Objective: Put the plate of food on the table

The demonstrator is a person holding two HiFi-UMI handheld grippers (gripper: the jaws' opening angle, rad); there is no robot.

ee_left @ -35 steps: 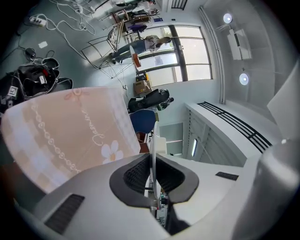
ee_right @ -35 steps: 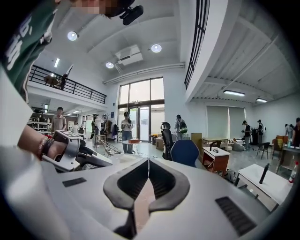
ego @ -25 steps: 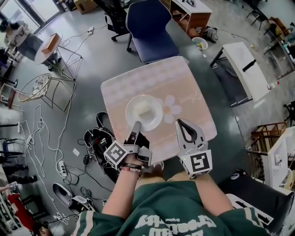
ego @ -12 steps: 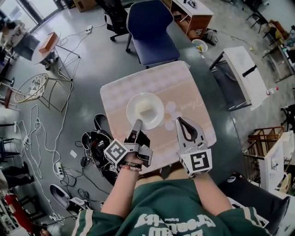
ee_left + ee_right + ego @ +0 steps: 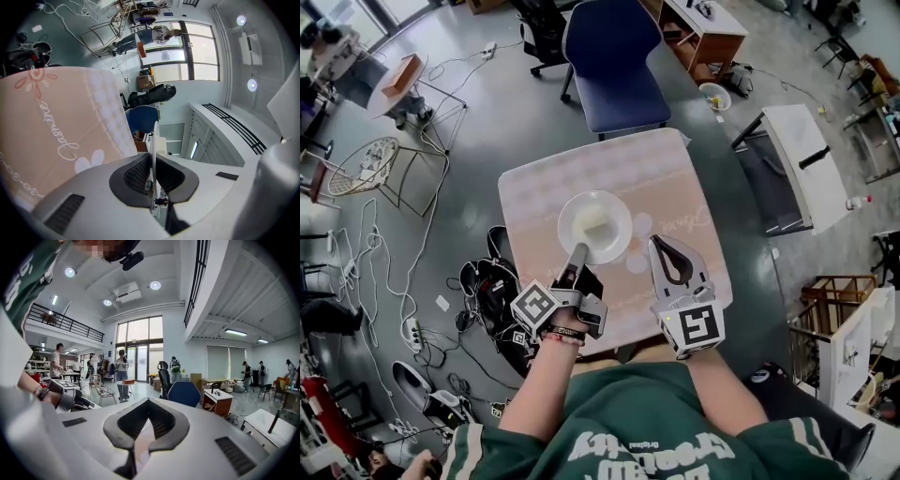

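A white plate [image 5: 594,226] with a pale lump of food [image 5: 593,221] on it is over the middle of the pink square table [image 5: 534,187]; I cannot tell whether it rests on the top. My left gripper [image 5: 578,251] is shut on the plate's near rim. In the left gripper view the plate [image 5: 155,136] shows edge-on, running down between the dark pads [image 5: 136,176] of the left gripper [image 5: 152,159]. My right gripper [image 5: 656,242] hovers over the table's near right part, beside the plate, shut and empty. The right gripper [image 5: 148,404] shows the same in its own view.
A blue chair [image 5: 614,61] stands at the table's far side. Shoes and cables [image 5: 492,281] lie on the floor to the left. A white bench [image 5: 802,159] stands to the right, a wire stool [image 5: 366,169] far left. Several people [image 5: 122,364] stand far off.
The left gripper keeps its hold on the plate in about the same place. The right gripper has drifted slightly left, closer to the plate. The head view has shifted a little.
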